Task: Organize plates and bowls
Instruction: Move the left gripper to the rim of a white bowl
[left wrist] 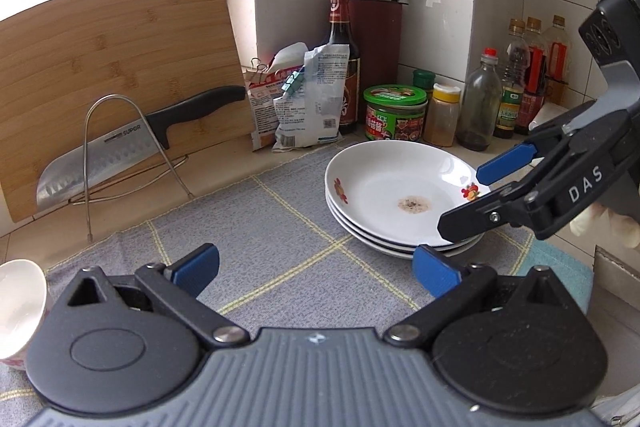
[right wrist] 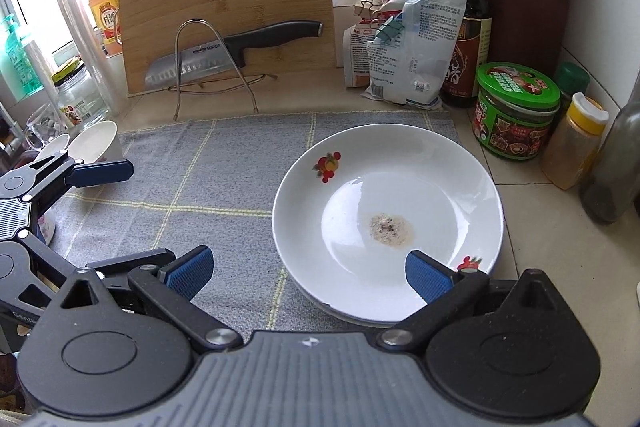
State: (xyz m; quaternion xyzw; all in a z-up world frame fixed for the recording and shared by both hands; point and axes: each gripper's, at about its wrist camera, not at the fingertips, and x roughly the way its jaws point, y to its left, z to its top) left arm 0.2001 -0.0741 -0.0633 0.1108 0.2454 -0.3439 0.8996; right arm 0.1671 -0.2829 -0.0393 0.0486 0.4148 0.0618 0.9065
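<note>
A small white ceramic bowl [right wrist: 96, 143] sits at the left edge of the grey checked cloth [right wrist: 208, 187], just beyond the left gripper [left wrist: 316, 269], whose blue-padded jaws stand wide apart and empty. To the right, a stack of white floral-print plates [right wrist: 388, 223] rests on the cloth's far corner, and the right gripper [right wrist: 308, 271] hovers spread open over its near rim.

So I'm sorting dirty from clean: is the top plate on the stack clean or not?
Not clean. The top plate has a brownish speckled stain at its middle; its rim looks white.
</note>
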